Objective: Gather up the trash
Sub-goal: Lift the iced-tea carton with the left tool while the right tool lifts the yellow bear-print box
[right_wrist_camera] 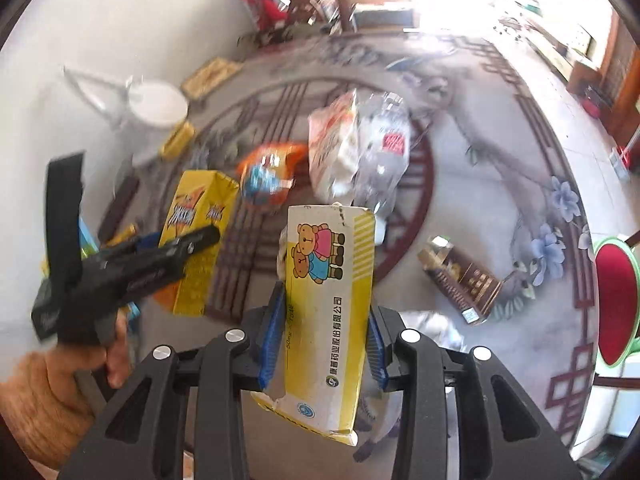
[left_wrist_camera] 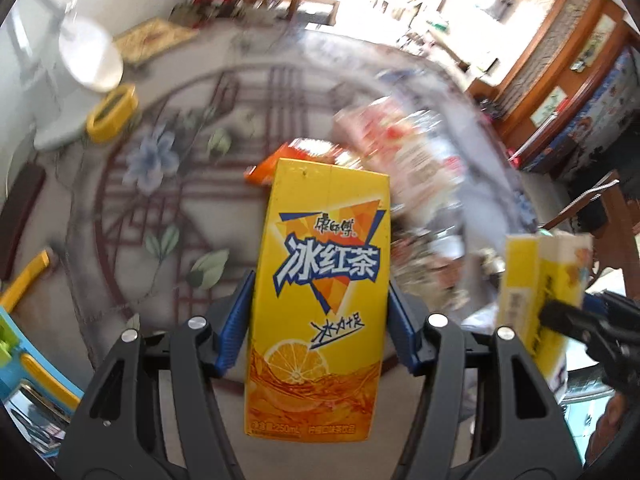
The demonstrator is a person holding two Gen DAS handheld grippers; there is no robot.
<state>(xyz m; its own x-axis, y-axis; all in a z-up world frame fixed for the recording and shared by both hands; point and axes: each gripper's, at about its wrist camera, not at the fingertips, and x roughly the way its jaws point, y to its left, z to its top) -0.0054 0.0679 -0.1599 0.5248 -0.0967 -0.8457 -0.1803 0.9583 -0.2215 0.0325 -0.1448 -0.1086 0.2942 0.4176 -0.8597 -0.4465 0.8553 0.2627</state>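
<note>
Holding 2 light, crushable cartons above the littered floor: left gripper [left_wrist_camera: 320, 320] clamps the yellow iced-tea drink carton [left_wrist_camera: 320, 296] mid-body, right gripper [right_wrist_camera: 326, 336] clamps the torn yellow-and-white cardboard medicine box [right_wrist_camera: 326, 312].

Two cartons are held: one yellow iced-tea carton [left_wrist_camera: 320, 292] and one yellow-and-white medicine box [right_wrist_camera: 326, 312]. On the floor lie one crushed clear bottle [right_wrist_camera: 384, 152] at twelve o'clock, one brown box [right_wrist_camera: 460, 280] at three o'clock, and one orange wrapper [right_wrist_camera: 268, 176].
</note>
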